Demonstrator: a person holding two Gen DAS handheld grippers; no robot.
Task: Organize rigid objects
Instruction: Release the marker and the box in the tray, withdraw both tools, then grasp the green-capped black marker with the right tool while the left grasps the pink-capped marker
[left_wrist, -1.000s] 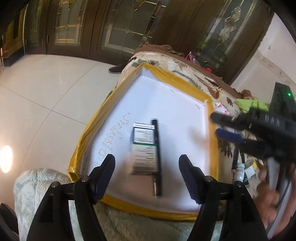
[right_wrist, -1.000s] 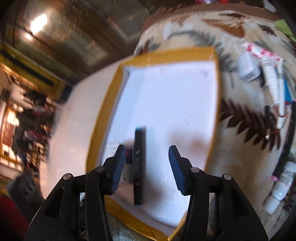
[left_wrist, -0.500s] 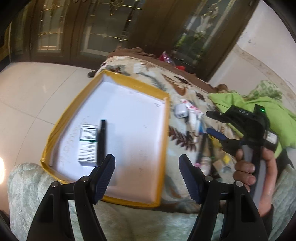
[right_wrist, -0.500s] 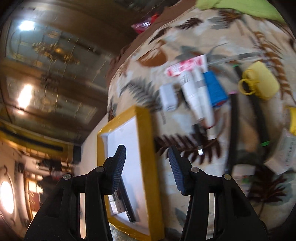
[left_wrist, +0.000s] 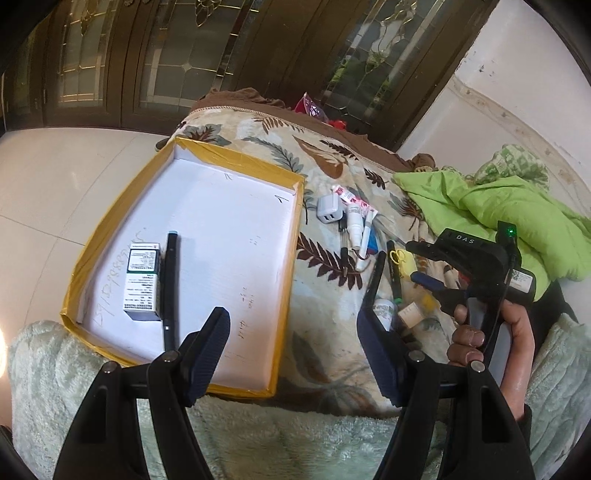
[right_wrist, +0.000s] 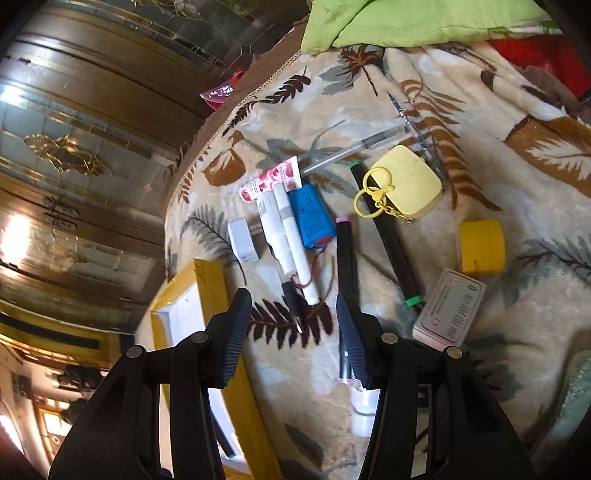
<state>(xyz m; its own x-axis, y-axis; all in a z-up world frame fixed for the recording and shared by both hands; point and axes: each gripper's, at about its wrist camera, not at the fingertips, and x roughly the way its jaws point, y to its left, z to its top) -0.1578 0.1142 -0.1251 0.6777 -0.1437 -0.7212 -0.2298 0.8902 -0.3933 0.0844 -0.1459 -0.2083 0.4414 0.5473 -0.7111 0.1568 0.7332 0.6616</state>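
Over the scattered pile, the right gripper (right_wrist: 291, 314) hangs released, choosing; next, straddle the black marker (right_wrist: 345, 266) for the tray (left_wrist: 284, 280); left gripper (left_wrist: 293, 347) released.

The left gripper (left_wrist: 293, 349) is held low over the near right corner of the yellow-rimmed tray (left_wrist: 184, 146), its two dark ribbed fingers (left_wrist: 208, 349) spread wide with nothing between them. The right gripper (right_wrist: 293, 326) is off to the right of that tray, jaws likewise apart and empty, pointing toward the tray's right side. In the left wrist view the right hand (left_wrist: 491, 343) wraps the grip of its tool, fingers curled around the handle, well to the right of the tray
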